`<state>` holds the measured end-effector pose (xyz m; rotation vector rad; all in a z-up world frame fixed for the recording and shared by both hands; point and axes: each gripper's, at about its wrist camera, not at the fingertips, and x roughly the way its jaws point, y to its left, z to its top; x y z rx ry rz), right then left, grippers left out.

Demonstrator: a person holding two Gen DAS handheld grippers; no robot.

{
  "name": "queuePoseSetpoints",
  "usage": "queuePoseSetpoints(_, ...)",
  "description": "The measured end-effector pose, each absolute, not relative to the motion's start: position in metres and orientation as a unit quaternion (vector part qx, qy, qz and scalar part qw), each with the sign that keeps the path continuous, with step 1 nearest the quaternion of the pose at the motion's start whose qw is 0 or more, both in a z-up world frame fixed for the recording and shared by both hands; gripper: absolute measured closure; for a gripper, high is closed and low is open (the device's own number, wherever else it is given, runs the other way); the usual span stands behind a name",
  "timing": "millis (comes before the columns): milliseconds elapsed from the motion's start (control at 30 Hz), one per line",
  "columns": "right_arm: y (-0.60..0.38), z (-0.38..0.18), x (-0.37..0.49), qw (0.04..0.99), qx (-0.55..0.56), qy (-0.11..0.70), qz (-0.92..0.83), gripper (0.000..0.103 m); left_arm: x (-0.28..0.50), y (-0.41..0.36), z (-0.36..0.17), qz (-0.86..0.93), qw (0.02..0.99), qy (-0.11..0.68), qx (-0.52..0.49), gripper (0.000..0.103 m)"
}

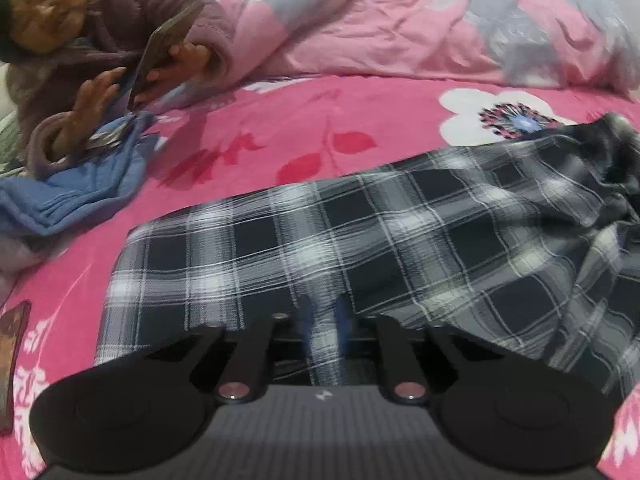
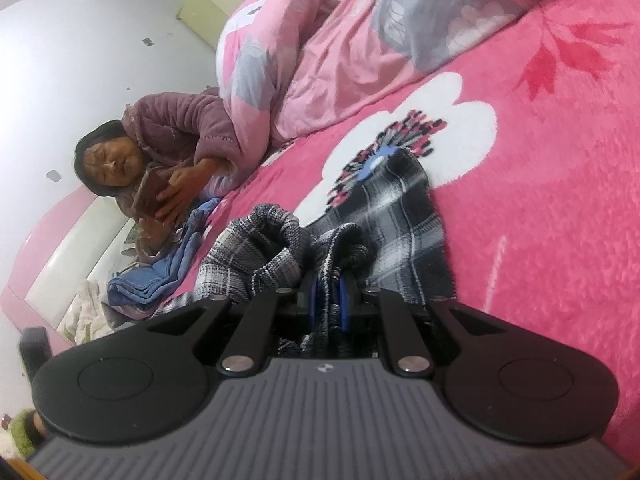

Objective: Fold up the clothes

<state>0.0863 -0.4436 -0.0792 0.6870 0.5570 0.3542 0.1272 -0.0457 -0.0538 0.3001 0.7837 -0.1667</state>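
Note:
A black, grey and white plaid garment (image 1: 400,232) lies spread across the pink flowered bed cover (image 1: 280,128), reaching from the near left to the far right, where it bunches up. My left gripper (image 1: 323,316) is shut on its near edge; a strip of plaid cloth runs back between the fingers. In the right wrist view the same plaid garment (image 2: 384,208) is crumpled into folds just ahead of the camera. My right gripper (image 2: 328,300) is shut on a bunched edge of it, with cloth pinched between the blue-lined pads.
A person in a purple padded robe (image 1: 132,12) lies at the far left of the bed holding a phone (image 1: 160,48). A folded blue cloth (image 1: 80,188) lies beside that person. A pink and grey quilt (image 1: 420,20) is heaped along the far side. The white wall (image 2: 80,60) stands beyond the bed.

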Motion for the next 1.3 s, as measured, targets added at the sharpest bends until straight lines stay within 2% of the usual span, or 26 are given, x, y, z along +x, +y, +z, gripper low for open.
queuePoseSetpoints(233, -0.439, -0.061, 0.076, 0.905, 0.305, 0.244, 0.171, 0.094, 0.123, -0.033, -0.052, -0.038, 0.911, 0.370, 0.179, 0.102)
queuePoseSetpoints(367, -0.449, -0.079, 0.085, 0.884, 0.344, 0.280, 0.146, 0.095, 0.123, -0.024, -0.049, -0.032, 0.910, 0.374, 0.174, 0.102)
queuePoseSetpoints(467, -0.449, -0.061, 0.074, 0.895, 0.340, 0.234, 0.168, 0.095, 0.122, -0.024, -0.050, -0.033, 0.909, 0.374, 0.178, 0.102)
queuePoseSetpoints(600, -0.457, -0.090, 0.089, 0.881, 0.352, 0.287, 0.131, 0.095, 0.125, -0.027, -0.051, -0.038, 0.910, 0.373, 0.177, 0.101)
queuePoseSetpoints(733, -0.463, -0.088, 0.084, 0.881, 0.368, 0.268, 0.132, 0.095, 0.128, -0.027, -0.051, -0.041, 0.910, 0.376, 0.169, 0.100)
queuePoseSetpoints(900, -0.481, -0.112, 0.093, 0.827, 0.462, 0.290, 0.138, 0.092, 0.125, -0.022, -0.044, -0.050, 0.914, 0.374, 0.152, 0.087)
queuePoseSetpoints(967, -0.488, -0.117, 0.093, 0.802, 0.500, 0.296, 0.137, 0.091, 0.121, -0.020, -0.038, -0.059, 0.919, 0.362, 0.147, 0.086)
queuePoseSetpoints(1000, -0.488, -0.114, 0.092, 0.799, 0.504, 0.298, 0.138, 0.089, 0.119, -0.019, -0.035, -0.063, 0.921, 0.356, 0.144, 0.086)
queuePoseSetpoints(1033, -0.488, -0.111, 0.091, 0.797, 0.507, 0.299, 0.138, 0.080, 0.116, -0.017, -0.032, -0.068, 0.924, 0.349, 0.142, 0.086)
queuePoseSetpoints(1067, -0.488, -0.108, 0.090, 0.794, 0.510, 0.301, 0.139, 0.068, 0.114, -0.016, -0.029, -0.072, 0.926, 0.344, 0.139, 0.085)
queuePoseSetpoints(1100, -0.488, -0.104, 0.089, 0.791, 0.513, 0.302, 0.139, 0.060, 0.112, -0.015, -0.027, -0.075, 0.928, 0.339, 0.136, 0.083)
queuePoseSetpoints(1133, -0.488, -0.101, 0.088, 0.789, 0.516, 0.303, 0.140, 0.046, 0.109, -0.013, -0.025, -0.078, 0.930, 0.335, 0.132, 0.081)
queuePoseSetpoints(1167, -0.488, -0.098, 0.087, 0.786, 0.519, 0.305, 0.140, 0.036, 0.107, -0.011, -0.023, -0.080, 0.931, 0.332, 0.128, 0.076)
queuePoseSetpoints(1200, -0.488, -0.095, 0.086, 0.784, 0.522, 0.306, 0.140, 0.034, 0.105, -0.009, -0.022, -0.082, 0.932, 0.329, 0.124, 0.072)
queuePoseSetpoints(1300, -0.483, -0.084, 0.087, 0.787, 0.507, 0.324, 0.136, 0.027, 0.099, -0.002, -0.018, -0.088, 0.935, 0.326, 0.113, 0.070)
